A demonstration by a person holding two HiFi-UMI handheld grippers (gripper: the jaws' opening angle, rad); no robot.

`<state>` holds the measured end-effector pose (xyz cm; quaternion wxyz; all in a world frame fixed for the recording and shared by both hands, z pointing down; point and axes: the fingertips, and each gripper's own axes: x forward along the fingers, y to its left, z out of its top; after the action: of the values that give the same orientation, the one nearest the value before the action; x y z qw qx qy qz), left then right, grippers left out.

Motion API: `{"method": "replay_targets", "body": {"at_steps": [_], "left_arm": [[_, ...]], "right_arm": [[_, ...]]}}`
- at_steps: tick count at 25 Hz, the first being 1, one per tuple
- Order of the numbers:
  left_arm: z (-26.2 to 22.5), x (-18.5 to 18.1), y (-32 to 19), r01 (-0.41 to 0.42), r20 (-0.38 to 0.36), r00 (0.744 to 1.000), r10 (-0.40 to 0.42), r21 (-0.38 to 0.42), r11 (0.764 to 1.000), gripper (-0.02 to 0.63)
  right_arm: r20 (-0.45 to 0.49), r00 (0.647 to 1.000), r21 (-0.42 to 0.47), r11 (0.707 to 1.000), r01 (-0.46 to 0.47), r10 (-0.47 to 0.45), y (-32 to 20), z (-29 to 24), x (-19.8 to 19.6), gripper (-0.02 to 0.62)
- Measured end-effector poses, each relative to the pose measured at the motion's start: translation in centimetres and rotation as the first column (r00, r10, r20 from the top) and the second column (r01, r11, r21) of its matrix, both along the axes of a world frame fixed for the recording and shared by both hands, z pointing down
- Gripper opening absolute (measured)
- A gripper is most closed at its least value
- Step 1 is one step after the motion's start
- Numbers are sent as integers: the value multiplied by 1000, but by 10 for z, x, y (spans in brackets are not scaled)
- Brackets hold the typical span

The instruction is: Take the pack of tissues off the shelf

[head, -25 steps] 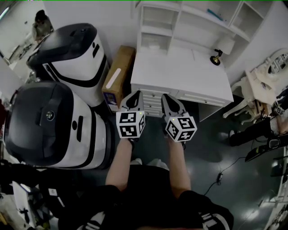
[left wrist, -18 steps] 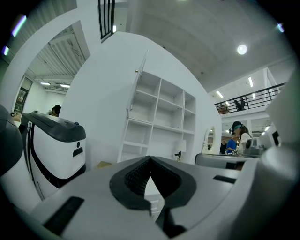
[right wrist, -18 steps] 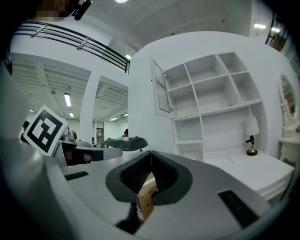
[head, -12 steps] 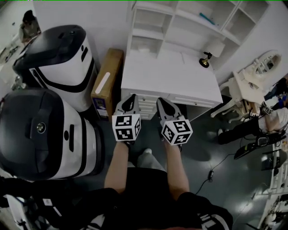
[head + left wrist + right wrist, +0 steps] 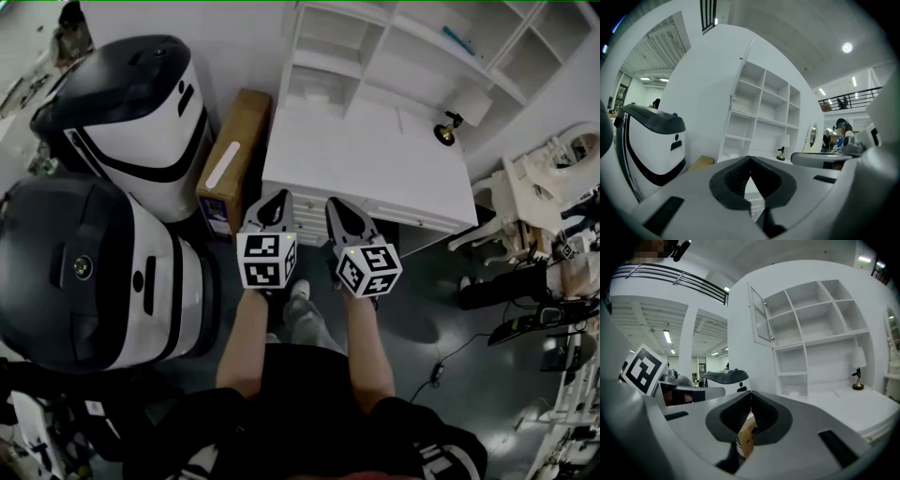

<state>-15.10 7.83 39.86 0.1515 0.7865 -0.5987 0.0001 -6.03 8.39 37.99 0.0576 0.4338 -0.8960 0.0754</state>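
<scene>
Both claws are shut with nothing gripped. The left gripper (image 5: pixel 750 158) has its jaws meeting at the tips, and only the white desk (image 5: pixel 375 159) shows through the gap below them. The right gripper (image 5: pixel 751 393) is closed the same way, with a cardboard box (image 5: pixel 745 437) showing far behind its gap. The small white pack of tissues (image 5: pixel 794 393) lies ahead of both claws, beyond the desk top. It sits in the lowest left compartment of the shelf (image 5: pixel 805 362), well apart from either claw.

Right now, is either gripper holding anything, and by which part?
Nothing is held: the left gripper and the right gripper both have jaws together, empty.
</scene>
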Motion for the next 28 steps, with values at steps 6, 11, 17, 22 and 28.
{"method": "replay_targets", "body": {"at_steps": [6, 11, 17, 22, 28], "left_arm": [[18, 1, -37, 7, 19, 1000, -6, -40, 999, 9], [36, 12, -81, -1, 15, 1000, 3, -80, 997, 9], [49, 31, -132, -7, 13, 1000, 9, -111, 994, 11], [50, 48, -173, -6, 28, 1000, 9, -111, 994, 9], [41, 60, -222, 14, 45, 999, -10, -100, 995, 11]], "right_arm": [[13, 1000, -38, 999, 18, -18, -42, 19, -3, 20], [17, 1000, -77, 997, 1, 0, -88, 35, 12, 20], [25, 999, -110, 994, -22, 25, -141, 47, 38, 20], [43, 999, -113, 993, -17, 22, -183, 49, 55, 20], [60, 998, -82, 997, -3, 8, -235, 35, 74, 20]]}}
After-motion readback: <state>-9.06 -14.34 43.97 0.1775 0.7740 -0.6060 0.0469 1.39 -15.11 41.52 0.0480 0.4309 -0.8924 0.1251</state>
